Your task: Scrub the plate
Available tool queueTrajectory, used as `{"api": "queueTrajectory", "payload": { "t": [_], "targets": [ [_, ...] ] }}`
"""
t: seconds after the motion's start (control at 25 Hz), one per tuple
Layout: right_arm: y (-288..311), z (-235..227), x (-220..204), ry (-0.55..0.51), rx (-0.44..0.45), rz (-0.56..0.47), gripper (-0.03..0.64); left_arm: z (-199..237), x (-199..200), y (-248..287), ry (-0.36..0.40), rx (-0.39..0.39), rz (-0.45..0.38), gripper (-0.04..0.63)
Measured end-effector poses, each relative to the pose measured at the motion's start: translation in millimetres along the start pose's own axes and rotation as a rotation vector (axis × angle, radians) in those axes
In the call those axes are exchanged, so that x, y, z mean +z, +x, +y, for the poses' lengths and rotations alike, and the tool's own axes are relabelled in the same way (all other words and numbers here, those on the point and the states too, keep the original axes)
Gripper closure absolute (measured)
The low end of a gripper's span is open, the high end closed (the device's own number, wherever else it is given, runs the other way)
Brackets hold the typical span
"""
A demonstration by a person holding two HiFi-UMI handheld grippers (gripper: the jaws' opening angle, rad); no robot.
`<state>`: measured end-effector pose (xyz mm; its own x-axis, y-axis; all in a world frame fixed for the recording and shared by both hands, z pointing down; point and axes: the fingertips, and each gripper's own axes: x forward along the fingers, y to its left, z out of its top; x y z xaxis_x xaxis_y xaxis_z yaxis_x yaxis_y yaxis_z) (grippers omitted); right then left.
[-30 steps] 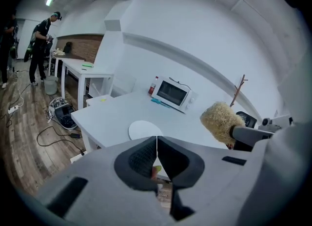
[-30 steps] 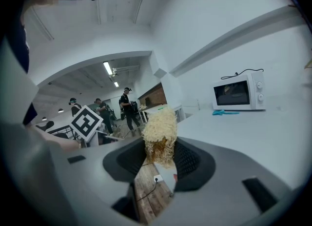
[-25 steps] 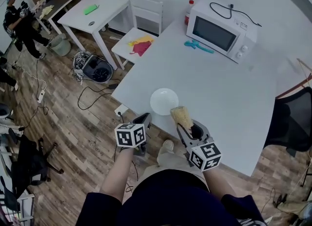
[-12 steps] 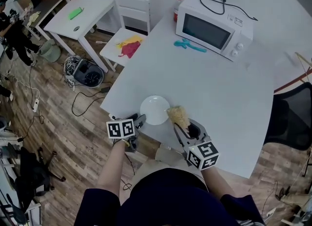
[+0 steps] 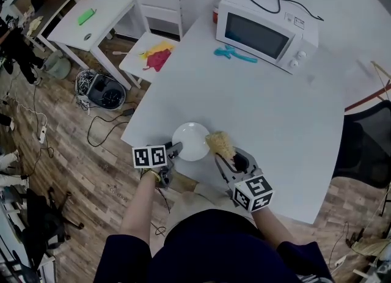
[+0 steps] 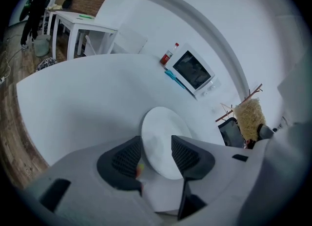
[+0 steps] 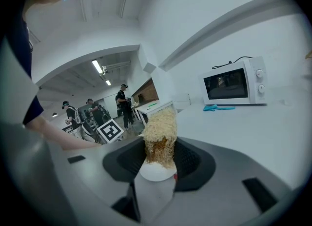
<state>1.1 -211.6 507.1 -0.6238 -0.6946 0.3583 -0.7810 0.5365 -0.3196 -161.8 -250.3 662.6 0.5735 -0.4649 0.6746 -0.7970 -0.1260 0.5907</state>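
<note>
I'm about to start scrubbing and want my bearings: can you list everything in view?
table: one, white, centre
plate: one, white, table's near edge
scrubber: one, straw-coloured, in right gripper, beside plate
microwave: one, white, table's far side
utensil: one, turquoise, before microwave
bottle: one, red cap, beside microwave
chair: one, white, left of table
cloths: two, yellow and red, on chair seat
small table: one, white, far left
office chair: one, black, right
left gripper: open, astride plate's rim
right gripper: shut on scrubber
</note>
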Motion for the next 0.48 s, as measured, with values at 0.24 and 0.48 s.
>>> {"api": "queueTrajectory", "payload": {
  "t": [0.24,0.48],
  "targets": [
    [7.3,0.2,0.8,-0.009,0.011,0.005,0.451,13.2,-0.5,-2.5,0.006,0.092,-0.012,0.523],
    [8.1,-2.4,0.6,-0.017,0.014,0.006,0.451,-6.9,10.0,-12.8,-0.014,0.040,-0.088,0.546]
  ]
}}
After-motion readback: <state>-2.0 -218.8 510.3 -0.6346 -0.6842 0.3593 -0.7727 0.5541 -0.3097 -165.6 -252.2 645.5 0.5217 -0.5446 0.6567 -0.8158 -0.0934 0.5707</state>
